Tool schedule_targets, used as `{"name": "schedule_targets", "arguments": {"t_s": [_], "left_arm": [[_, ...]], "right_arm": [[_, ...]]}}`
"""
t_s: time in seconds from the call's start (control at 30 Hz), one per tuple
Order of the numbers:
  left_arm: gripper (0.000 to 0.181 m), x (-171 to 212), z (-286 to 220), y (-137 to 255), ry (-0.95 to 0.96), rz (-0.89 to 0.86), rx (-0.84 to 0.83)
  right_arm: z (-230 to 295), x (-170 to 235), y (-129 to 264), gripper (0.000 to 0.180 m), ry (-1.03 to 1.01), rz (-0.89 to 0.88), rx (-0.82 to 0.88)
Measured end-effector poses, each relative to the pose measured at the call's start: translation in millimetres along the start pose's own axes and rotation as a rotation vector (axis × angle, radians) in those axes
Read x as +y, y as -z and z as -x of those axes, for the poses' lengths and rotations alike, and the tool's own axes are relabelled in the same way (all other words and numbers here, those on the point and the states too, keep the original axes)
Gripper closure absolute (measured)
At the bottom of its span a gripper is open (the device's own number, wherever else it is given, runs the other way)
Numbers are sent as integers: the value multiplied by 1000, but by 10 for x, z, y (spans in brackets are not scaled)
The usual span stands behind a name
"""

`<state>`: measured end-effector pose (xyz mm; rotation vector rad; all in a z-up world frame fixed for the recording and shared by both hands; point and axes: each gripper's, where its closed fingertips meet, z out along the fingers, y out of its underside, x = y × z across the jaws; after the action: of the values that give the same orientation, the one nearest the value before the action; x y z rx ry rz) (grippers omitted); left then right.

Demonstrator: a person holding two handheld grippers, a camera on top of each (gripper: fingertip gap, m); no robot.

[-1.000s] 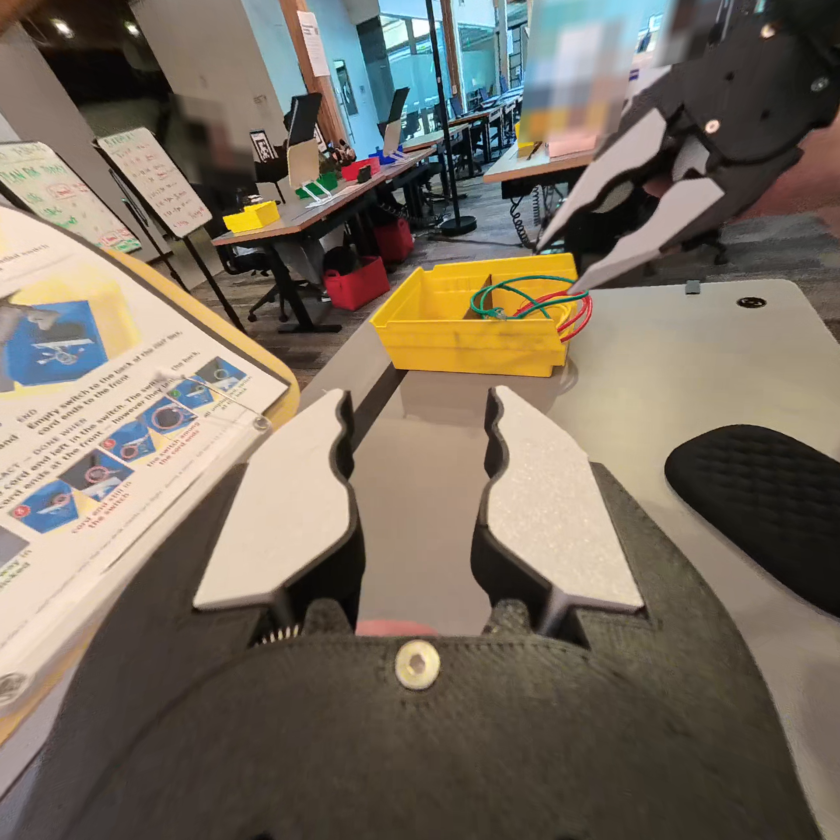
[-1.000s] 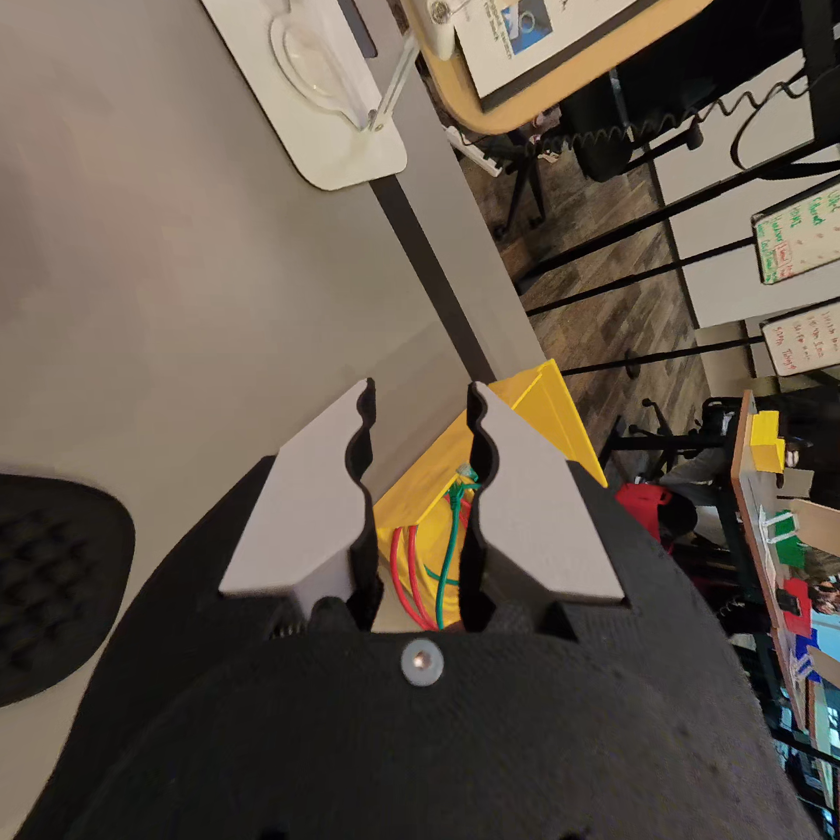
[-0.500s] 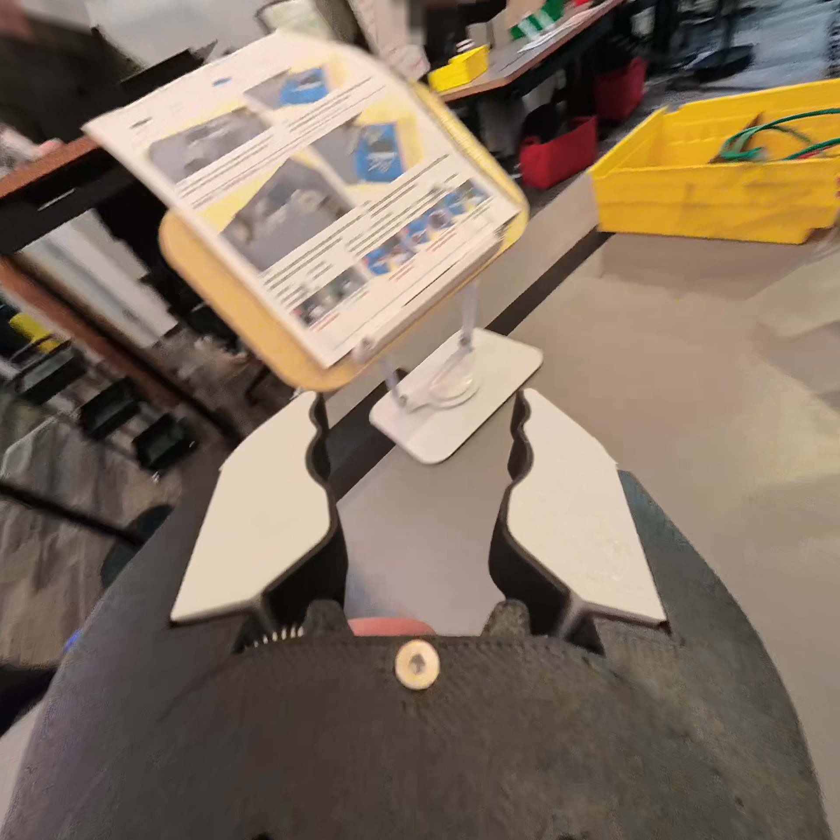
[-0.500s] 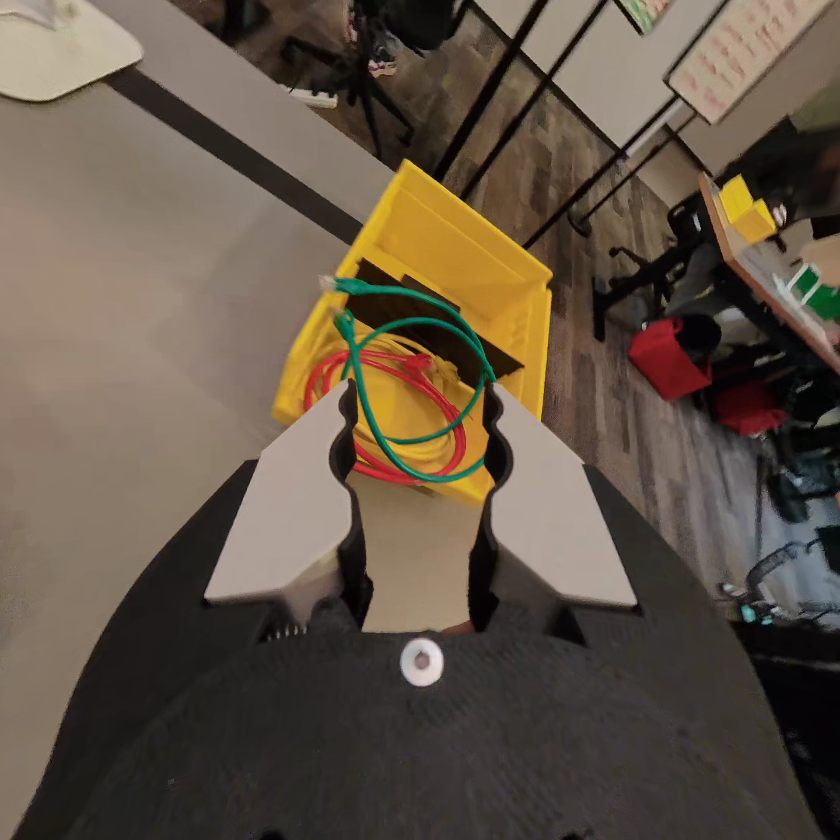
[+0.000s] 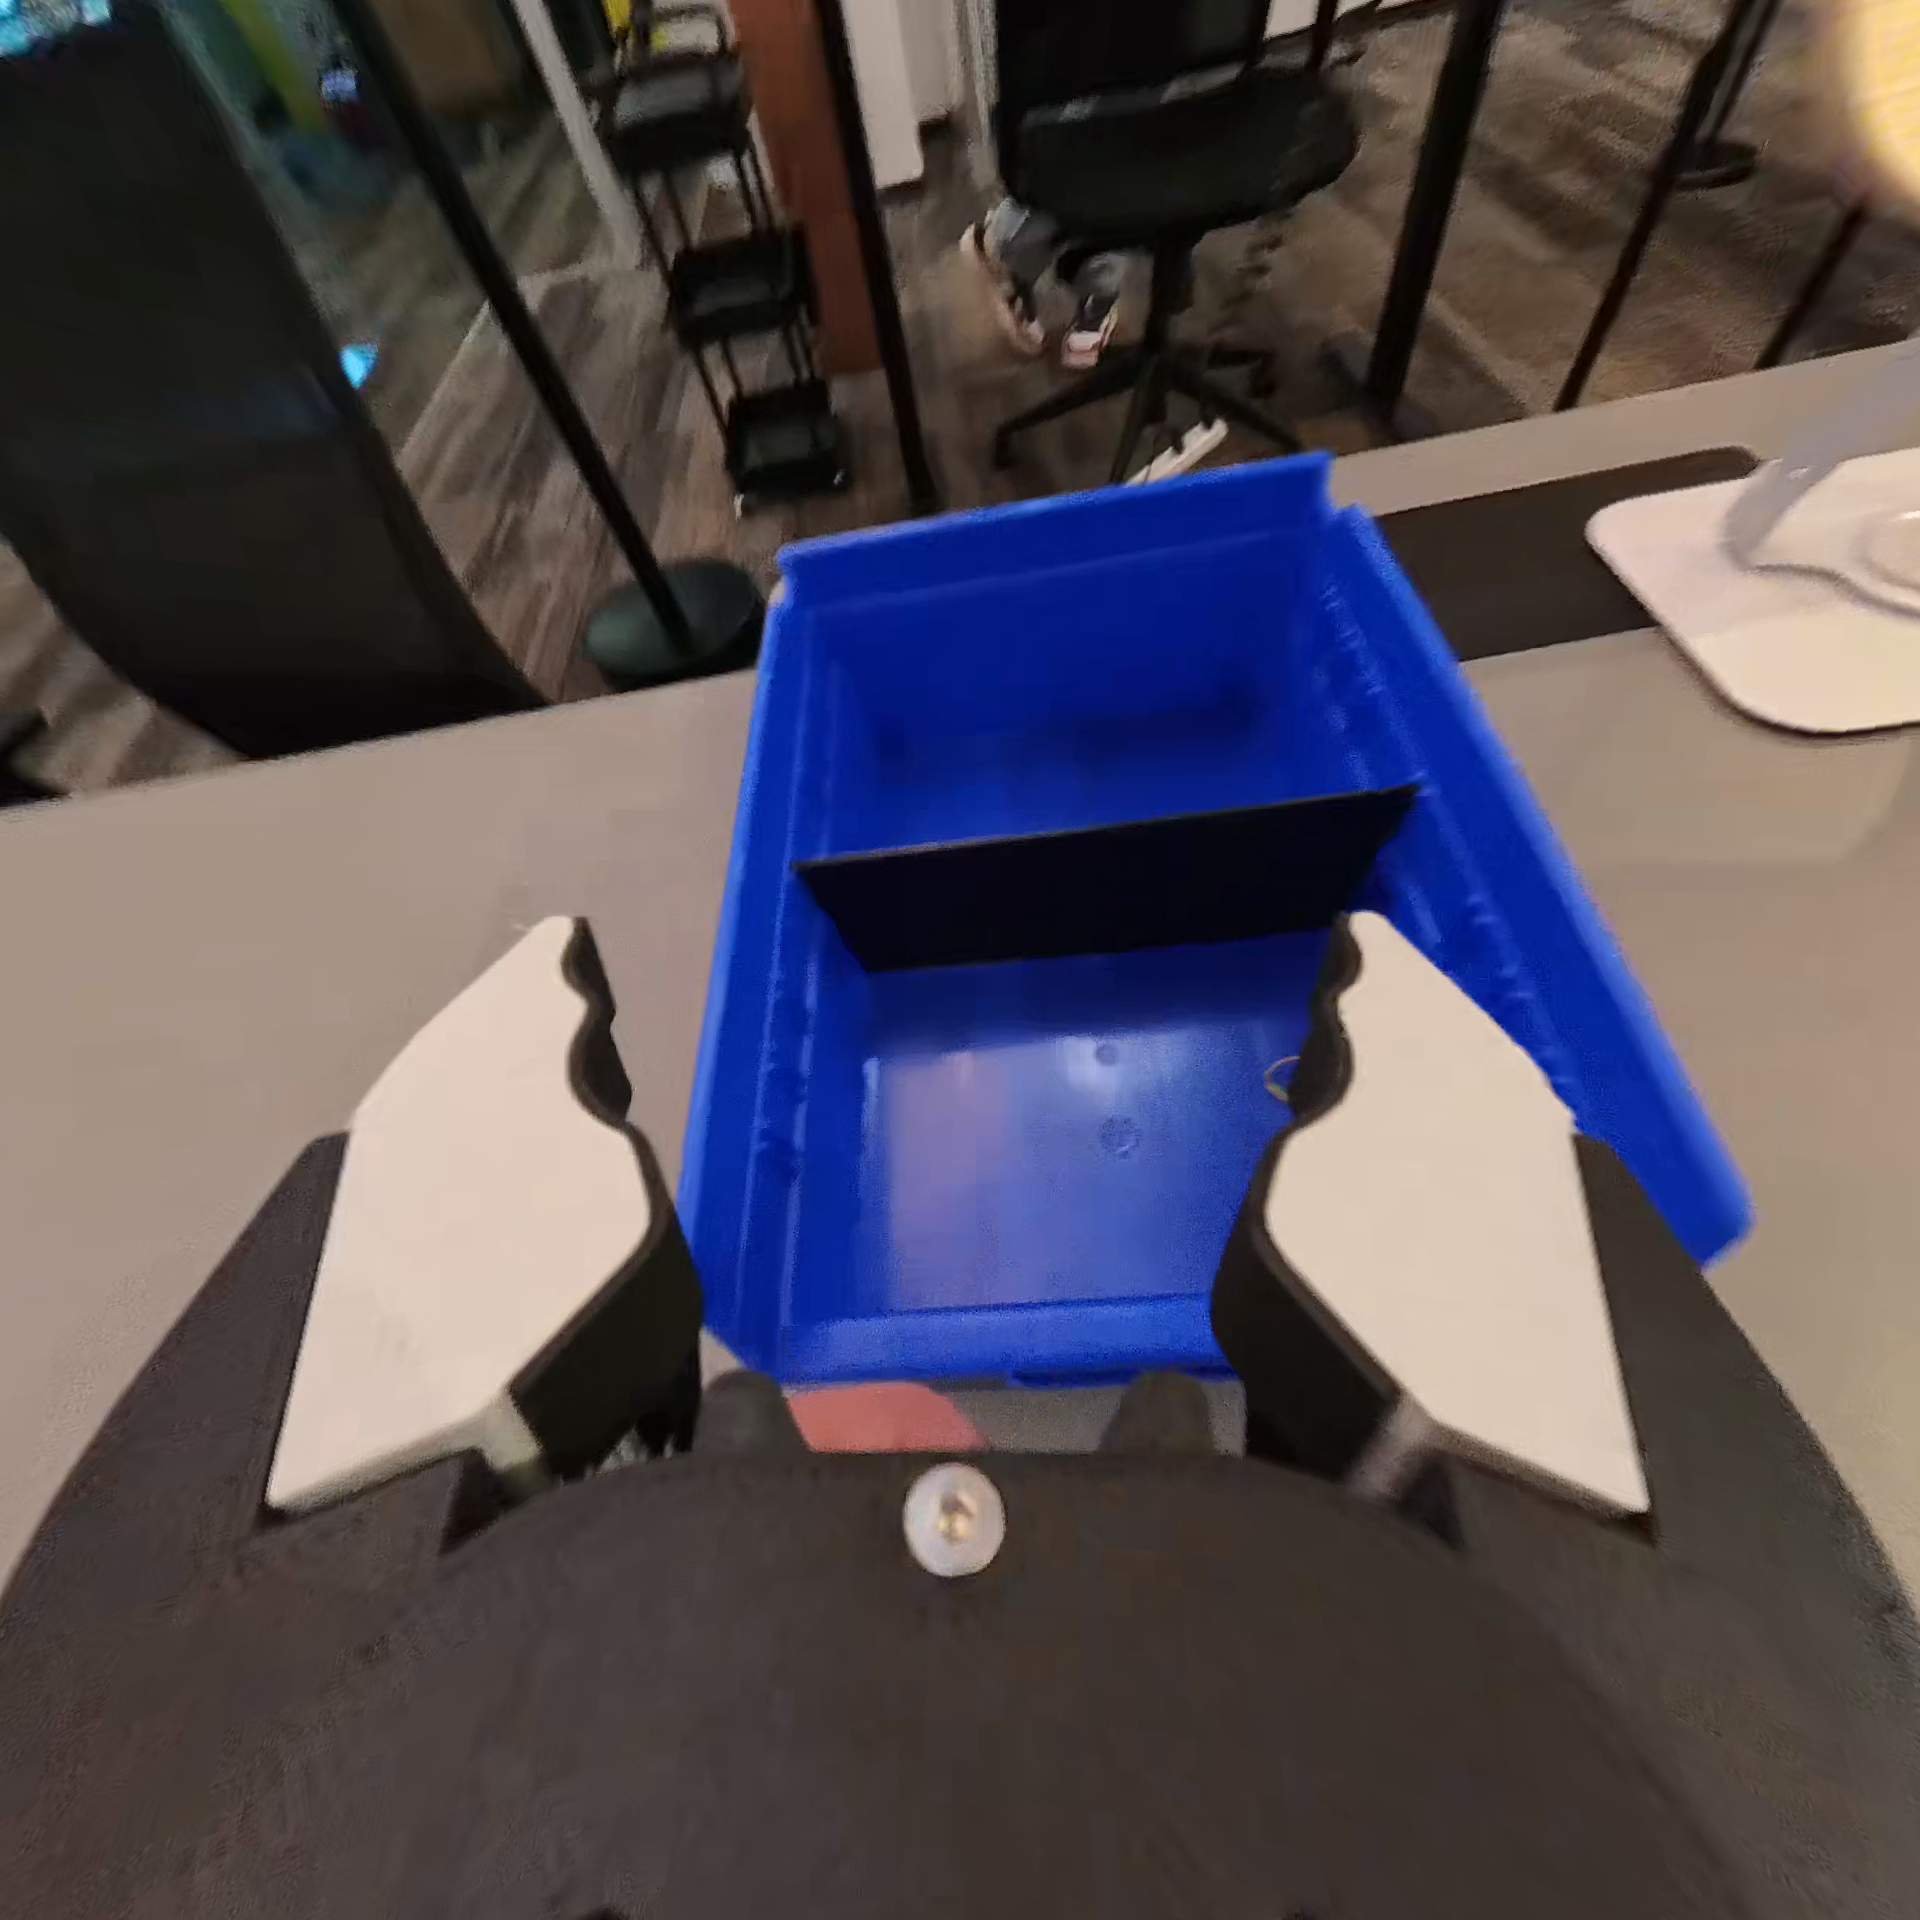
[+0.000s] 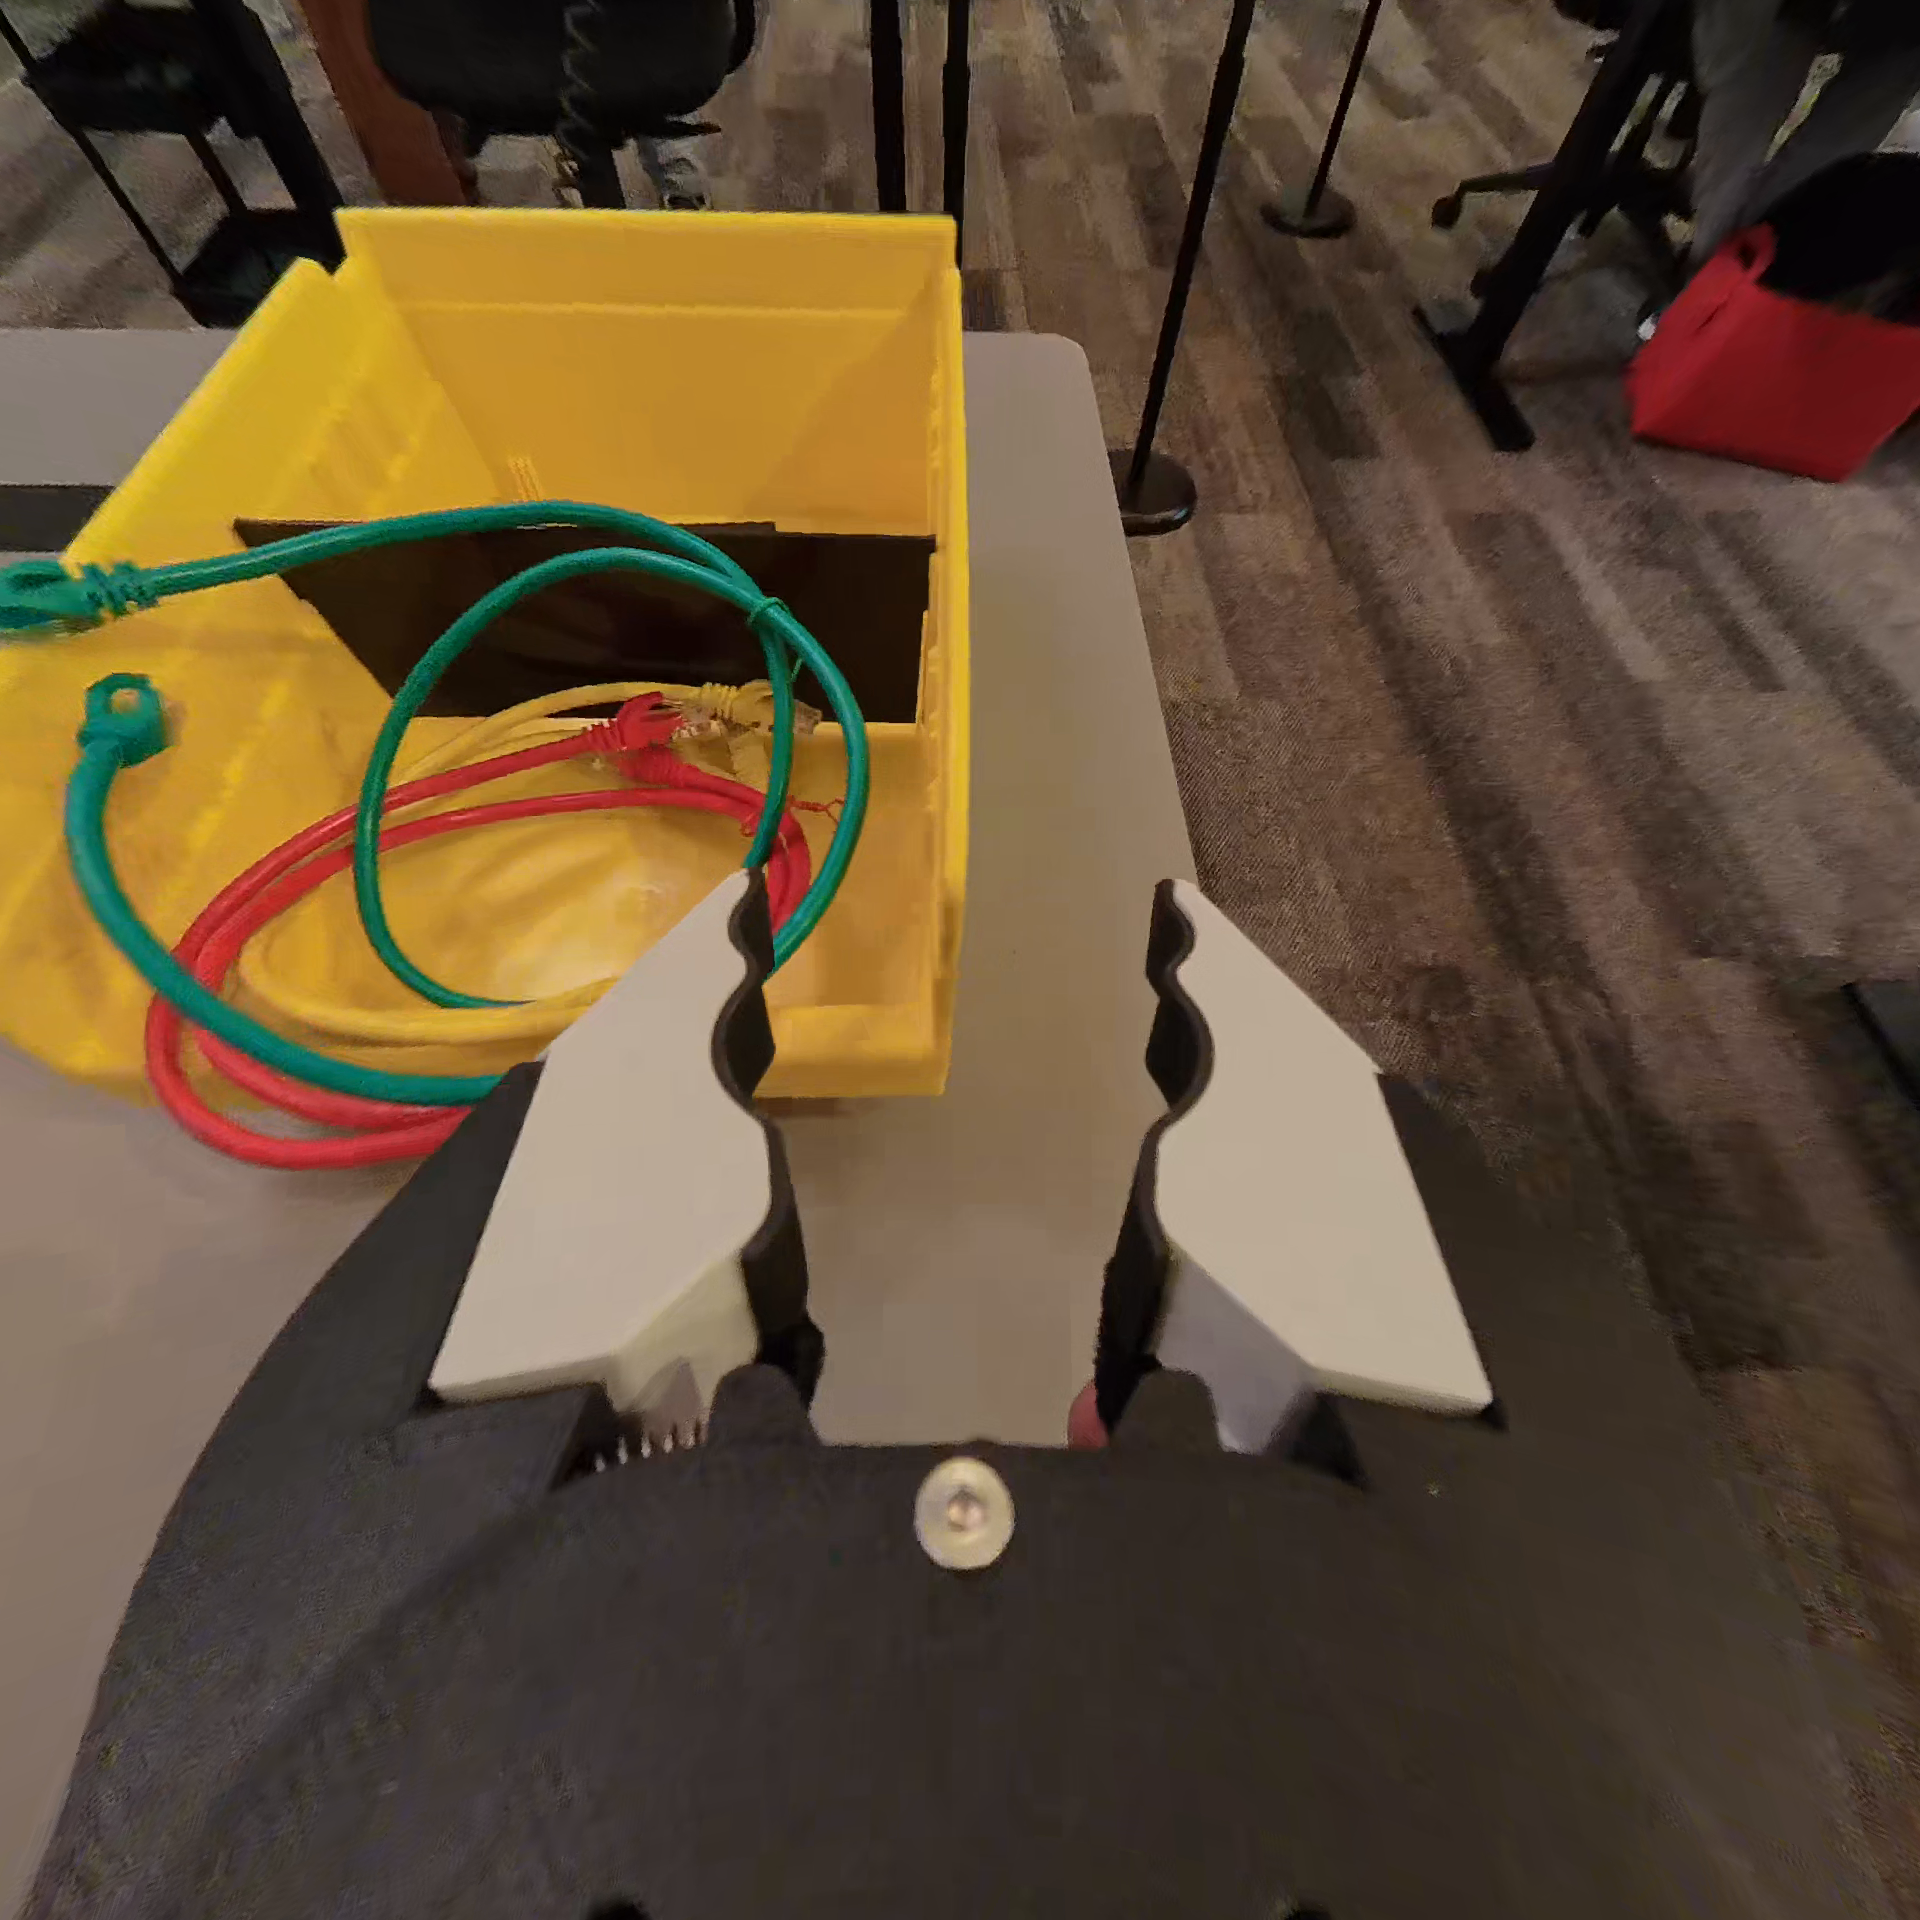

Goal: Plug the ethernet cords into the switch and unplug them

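Cords: 3 in view, none plugged in; all lie in or over the yellow bin (image 6: 665,312), and no switch appears in either view.

Table (image 6: 1039,644): grey, carrying both bins. The yellow bin stands near its corner, close to the edge on the right.

Blue bin (image 5: 1049,644): seen in the left wrist view, split by a black divider (image 5: 1091,883). Both compartments appear empty, though the picture is blurred.

Yellow bin: also fitted with a black divider. The front compartment holds the coils.

Green cord (image 6: 613,790): loops above the others, with 1 plug (image 6: 42,597) hanging past the bin's left wall.

Red cord (image 6: 312,1091): spills over the front lip onto the table.

Yellow cord (image 6: 468,997): lowest in the pile, hard to separate from the bin floor.

Left gripper (image 5: 956,1091): jaws spread wide, empty, over the blue bin's near compartment.

Right gripper (image 6: 961,997): jaws apart, empty, over bare table just right of the yellow bin.

Risks, as judged:
- The coils overlap; lifting 1 would likely drag the others out.
- A pull on the red cord's overhang could tip or slide the bin toward the edge.
- Gripping a plug on its latch tab could bend it.
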<state>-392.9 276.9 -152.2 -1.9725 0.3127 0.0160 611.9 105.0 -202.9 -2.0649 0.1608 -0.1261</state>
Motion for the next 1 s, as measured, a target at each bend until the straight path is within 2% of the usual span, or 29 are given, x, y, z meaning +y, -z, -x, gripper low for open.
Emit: {"name": "schedule_targets", "arguments": {"t_s": [0.1, 0.17, 0.33, 0.6, 0.67, 0.77, 0.83, 0.9, 0.93, 1.0], "left_arm": [[54, 231, 241, -106, 47, 29, -35], [45, 380, 396, -178, 71, 59, -77], [52, 573, 478, -336, 110, 91, -53], [80, 672, 511, -522, 108, 99, -18], [77, 721, 542, -557, 115, 123, -27], [88, 754, 670, -541, 94, 130, -84], [110, 756, 708, -505, 90, 120, -80], [120, 855, 710, -524, 97, 168, -59], [134, 904, 685, -540, 87, 190, -34], [146, 934, 661, -569, 85, 198, -12]], "right_arm": [[-91, 51, -164, 112, -34, 24, -21], [-107, 81, -243, 114, -21, 53, -31], [-2, 124, -411, 128, -20, 86, -108], [147, 154, -581, 144, 25, 128, -137], [150, 136, -600, 148, 32, 116, -137], [167, 156, -617, 154, 56, 128, -140], [173, 182, -626, 157, 72, 142, -141], [168, 184, -624, 160, 77, 145, -144], [162, 186, -625, 161, 81, 148, -143], [145, 194, -630, 163, 85, 156, -142]]}}
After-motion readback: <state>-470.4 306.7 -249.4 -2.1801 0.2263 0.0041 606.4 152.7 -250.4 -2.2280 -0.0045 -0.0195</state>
